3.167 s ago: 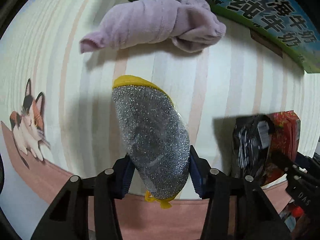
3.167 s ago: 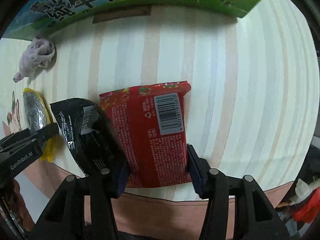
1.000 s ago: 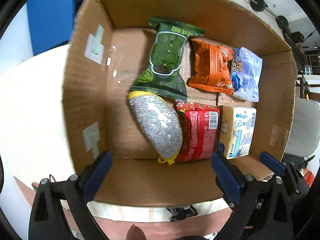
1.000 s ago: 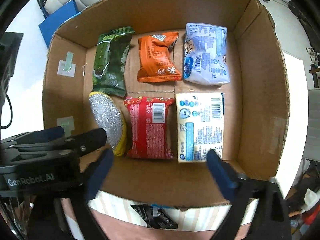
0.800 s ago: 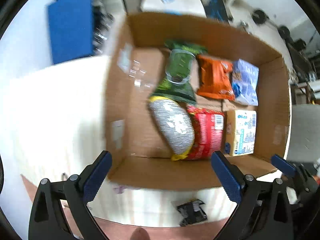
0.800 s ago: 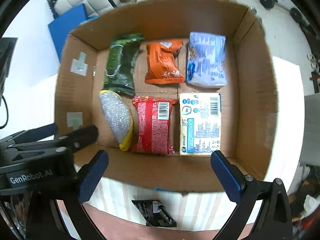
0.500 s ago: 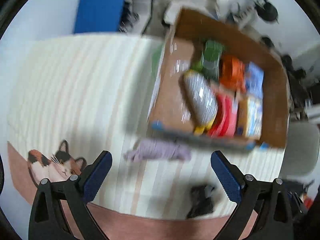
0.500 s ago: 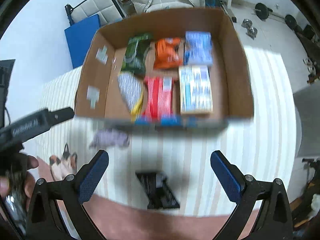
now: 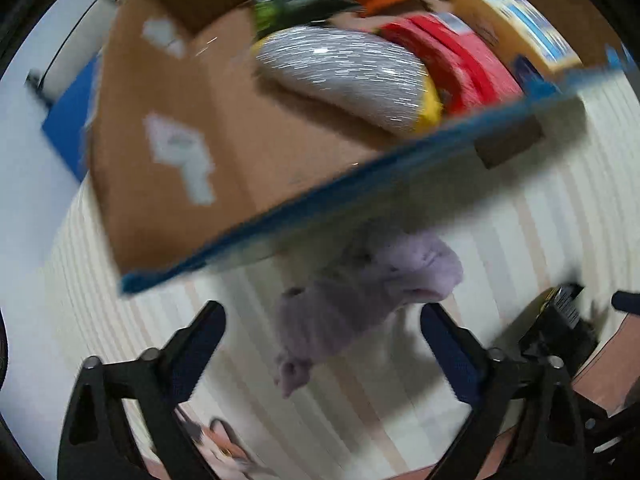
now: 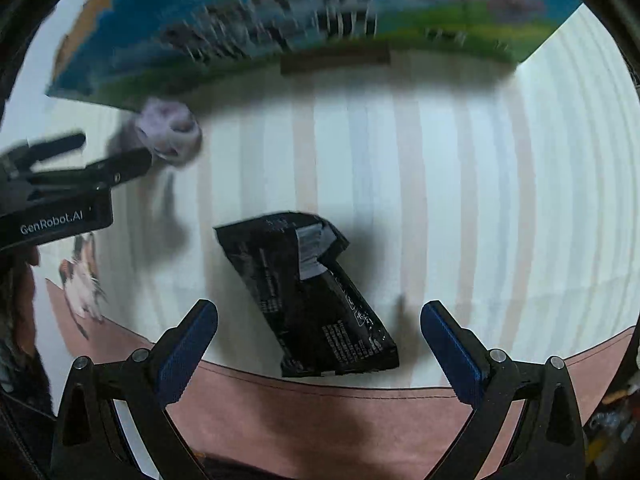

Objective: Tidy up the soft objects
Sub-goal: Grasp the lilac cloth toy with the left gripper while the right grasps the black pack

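The left gripper (image 9: pixel 322 320) hangs with its 2 blue-padded fingers (image 9: pixel 198 340) spread wide and nothing between the pads; a crumpled lilac cloth (image 9: pixel 368 300) lies on the striped tablecloth (image 9: pixel 540 240) in the gap ahead of them, nearer the right-hand finger, touching neither as far as the blurred left wrist view lets me judge. Just beyond the cloth stands the cardboard box (image 9: pixel 180 128) with its blue-printed outer wall, the cloth lying close under the near wall. Inside the box, a silver scouring sponge with a yellow edge (image 9: pixel 344 76) rests on the floor, a red packet (image 9: pixel 460 64) just beside it, a yellow and blue pack (image 9: pixel 516 20) beyond that, and green and orange packets toward the far side, all smeared by motion. The right gripper (image 10: pixel 318 322) is likewise wide open and grips nothing; a black packet (image 10: pixel 308 292) lies flat on the cloth-covered table between and slightly ahead of its 2 fingers, tilted on a diagonal, clear of both pads. In the right wrist view the lilac cloth sits well off to the left against the box's printed wall, right at the tip of the other gripper, and a cat print (image 10: pixel 82 280) shows on the tablecloth at the left edge
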The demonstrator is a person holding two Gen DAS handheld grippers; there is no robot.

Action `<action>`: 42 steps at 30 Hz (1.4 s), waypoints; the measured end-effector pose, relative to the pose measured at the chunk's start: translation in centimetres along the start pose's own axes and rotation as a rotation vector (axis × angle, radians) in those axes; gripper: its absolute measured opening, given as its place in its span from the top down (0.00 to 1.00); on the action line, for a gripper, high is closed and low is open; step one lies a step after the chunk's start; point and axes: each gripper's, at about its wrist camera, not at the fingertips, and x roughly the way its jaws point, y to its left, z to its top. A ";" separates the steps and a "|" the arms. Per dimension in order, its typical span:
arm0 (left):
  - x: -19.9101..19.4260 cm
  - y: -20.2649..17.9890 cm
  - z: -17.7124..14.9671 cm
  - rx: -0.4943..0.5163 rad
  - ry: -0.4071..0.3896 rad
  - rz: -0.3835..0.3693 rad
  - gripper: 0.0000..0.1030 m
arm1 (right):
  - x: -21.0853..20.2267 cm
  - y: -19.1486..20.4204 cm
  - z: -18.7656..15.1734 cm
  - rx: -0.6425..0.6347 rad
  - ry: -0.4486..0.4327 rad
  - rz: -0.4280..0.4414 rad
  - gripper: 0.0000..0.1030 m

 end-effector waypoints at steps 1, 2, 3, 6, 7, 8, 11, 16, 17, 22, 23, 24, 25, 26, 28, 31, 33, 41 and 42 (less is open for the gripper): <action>0.3 -0.5 0.1 0.027 0.007 0.011 0.21 | 0.5 0.0 -0.1 -0.004 0.010 -0.005 0.00; 0.6 -1.2 0.2 0.057 0.018 0.019 0.32 | 0.8 0.1 -0.1 -0.006 0.015 -0.011 0.00; 0.9 -1.8 0.2 0.079 0.025 0.031 0.35 | 1.2 0.1 -0.2 -0.012 0.021 -0.020 0.00; 1.0 -2.8 0.1 0.111 0.015 0.066 0.47 | 2.0 0.4 -0.4 -0.023 0.034 -0.039 0.01; 0.9 -2.8 0.0 0.093 0.023 0.047 0.50 | 2.2 0.5 -0.5 -0.029 0.037 -0.047 0.02; 0.7 -2.7 -0.1 0.063 0.031 0.017 0.54 | 2.6 0.8 -0.6 -0.037 0.042 -0.057 0.06; 0.8 -2.2 -1.3 -0.067 0.106 -0.140 0.54 | 3.1 1.2 -1.1 -0.063 0.046 -0.111 0.26; 2.3 -1.2 -4.6 -0.292 0.215 -0.329 0.54 | 3.5 1.3 -2.1 -0.020 0.047 -0.156 0.35; 2.8 -0.9 -5.5 -0.348 0.246 -0.385 0.54 | 3.5 0.6 -2.4 0.001 0.052 -0.159 0.35; 4.0 -0.8 -9.2 -0.529 0.355 -0.539 0.54 | 3.5 -1.5 -3.0 0.055 0.099 -0.088 0.34; 4.0 -0.7 -10.0 -0.557 0.362 -0.570 0.54 | 3.6 -1.8 -3.1 0.066 0.122 -0.057 0.33; 4.0 -0.6 -10.7 -0.573 0.364 -0.586 0.54 | 3.8 -2.0 -3.1 0.068 0.138 -0.030 0.32; 3.6 -0.4 -11.3 -0.595 0.363 -0.598 0.54 | 3.7 -2.0 -3.1 0.066 0.137 -0.019 0.30; 3.1 -0.3 -11.7 -0.608 0.354 -0.601 0.54 | 3.5 -2.0 -3.1 0.063 0.126 -0.014 0.27; 1.5 0.2 -12.4 -0.622 0.315 -0.558 0.51 | 3.1 -2.0 -3.1 0.061 0.112 -0.001 0.26; -0.1 1.7 -10.9 -0.618 0.263 -0.458 0.40 | 3.2 -1.7 -3.1 0.054 0.112 0.017 0.26; -0.5 1.3 -9.4 -0.610 0.254 -0.404 0.40 | 3.9 -1.0 -3.3 0.037 0.115 0.004 0.26; 2.8 -1.9 -4.0 -0.522 0.244 -0.256 0.53 | 4.4 0.1 -5.0 0.027 0.030 -0.073 0.40; 2.7 -2.7 -3.7 -0.506 0.233 -0.241 0.64 | 4.2 0.1 -5.1 0.022 0.025 -0.066 0.43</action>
